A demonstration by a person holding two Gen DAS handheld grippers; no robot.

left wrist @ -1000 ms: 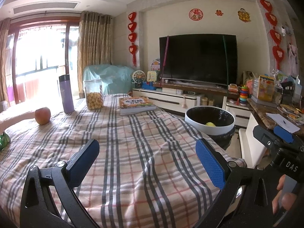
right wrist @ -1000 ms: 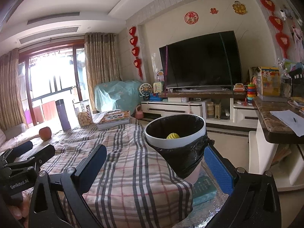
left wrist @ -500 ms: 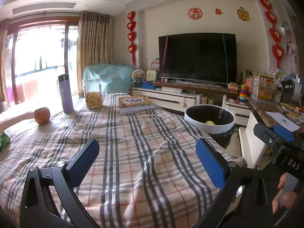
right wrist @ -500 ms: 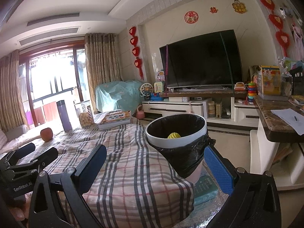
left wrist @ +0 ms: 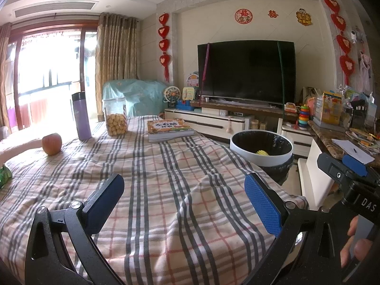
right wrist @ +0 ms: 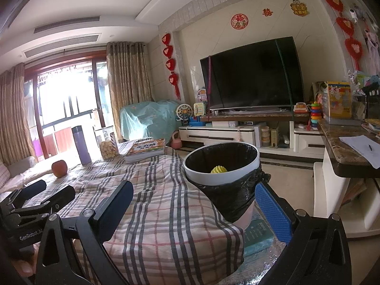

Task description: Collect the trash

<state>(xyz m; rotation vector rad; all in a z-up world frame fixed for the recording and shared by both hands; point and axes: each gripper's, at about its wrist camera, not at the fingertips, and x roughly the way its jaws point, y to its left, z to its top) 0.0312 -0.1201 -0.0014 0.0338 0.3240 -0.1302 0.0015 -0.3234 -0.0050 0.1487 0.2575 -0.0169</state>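
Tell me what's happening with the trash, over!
Both hand-held grippers open, empty: left, right. Yellow trash already inside the bin. Green wrapper at the cloth's left edge. Nothing in the way.

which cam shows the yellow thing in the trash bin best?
Right wrist: the trash bin sits close, and the yellow ball-like item shows its bumpy top. Left wrist sees the same item farther off, smaller, partly behind the rim.
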